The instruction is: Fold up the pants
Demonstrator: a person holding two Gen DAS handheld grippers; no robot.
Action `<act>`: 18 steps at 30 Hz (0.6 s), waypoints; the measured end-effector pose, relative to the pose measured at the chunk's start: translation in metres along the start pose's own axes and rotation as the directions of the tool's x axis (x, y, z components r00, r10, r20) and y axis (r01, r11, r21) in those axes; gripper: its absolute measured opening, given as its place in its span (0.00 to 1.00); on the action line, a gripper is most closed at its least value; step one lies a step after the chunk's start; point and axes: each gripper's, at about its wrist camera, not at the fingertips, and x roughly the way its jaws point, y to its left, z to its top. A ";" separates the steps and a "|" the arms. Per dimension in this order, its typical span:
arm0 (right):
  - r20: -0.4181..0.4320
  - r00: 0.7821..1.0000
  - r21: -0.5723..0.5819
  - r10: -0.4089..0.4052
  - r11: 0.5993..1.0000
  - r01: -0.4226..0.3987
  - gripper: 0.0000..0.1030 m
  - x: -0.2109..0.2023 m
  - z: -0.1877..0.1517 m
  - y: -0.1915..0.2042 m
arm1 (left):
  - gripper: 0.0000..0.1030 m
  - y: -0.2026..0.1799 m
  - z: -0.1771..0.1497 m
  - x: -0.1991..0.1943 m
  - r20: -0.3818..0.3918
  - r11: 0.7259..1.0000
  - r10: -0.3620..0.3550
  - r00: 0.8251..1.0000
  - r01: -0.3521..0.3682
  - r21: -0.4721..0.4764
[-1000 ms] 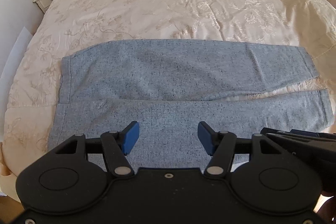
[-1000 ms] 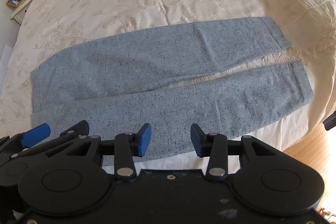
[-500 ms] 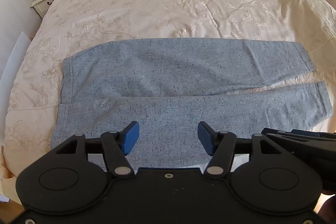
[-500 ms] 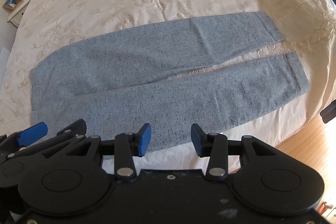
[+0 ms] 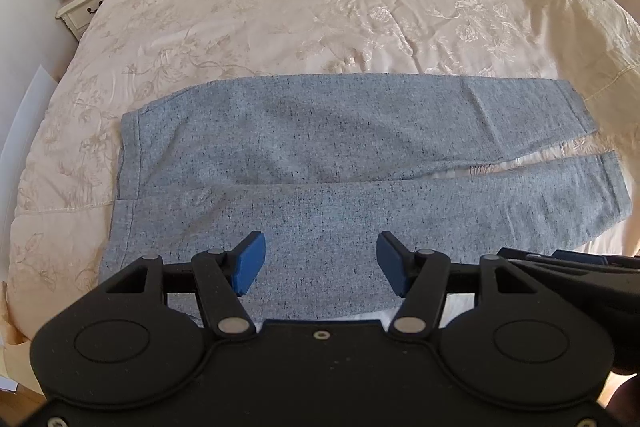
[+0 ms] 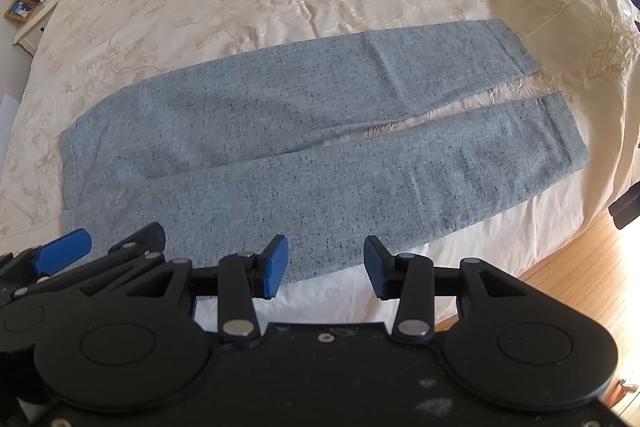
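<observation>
Both tools hang above the near edge of the bed, pointing steeply down. Left tool (image 5: 319, 263) has its blue pads wide apart with nothing between them, and right tool (image 6: 325, 267) likewise stands open and empty, a little narrower.

Just beyond the pads lie the pants (image 5: 320, 163), grey-blue and flecked, spread flat on the cream bedspread (image 5: 360, 7). Their long axis runs crosswise to the way the tools point: waistband to the left, the two leg hems to the right. The near leg lies along the bed's edge, directly under and ahead of both tools; the far leg lies beside it, the two touching near the seat and parting into a narrow gap toward the hems.

Left tool sits over the seat end of the near leg, right tool over its middle, so each hand is close to its own stretch of the near edge. A lengthwise fold would likely carry that near leg away over the far one.

Farther off, a nightstand (image 5: 86, 5) with a lamp stands at the left.
</observation>
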 end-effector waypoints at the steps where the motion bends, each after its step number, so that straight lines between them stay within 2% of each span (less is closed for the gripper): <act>1: -0.001 1.000 -0.002 0.000 1.000 0.000 0.43 0.000 0.000 0.000 | 0.62 0.000 0.000 0.000 0.000 1.000 0.001 1.000 -0.001 0.000; 18: 0.000 1.000 -0.011 -0.002 1.000 0.002 0.43 0.000 -0.001 0.001 | 0.62 0.002 -0.001 -0.001 -0.005 1.000 -0.003 1.000 0.003 -0.002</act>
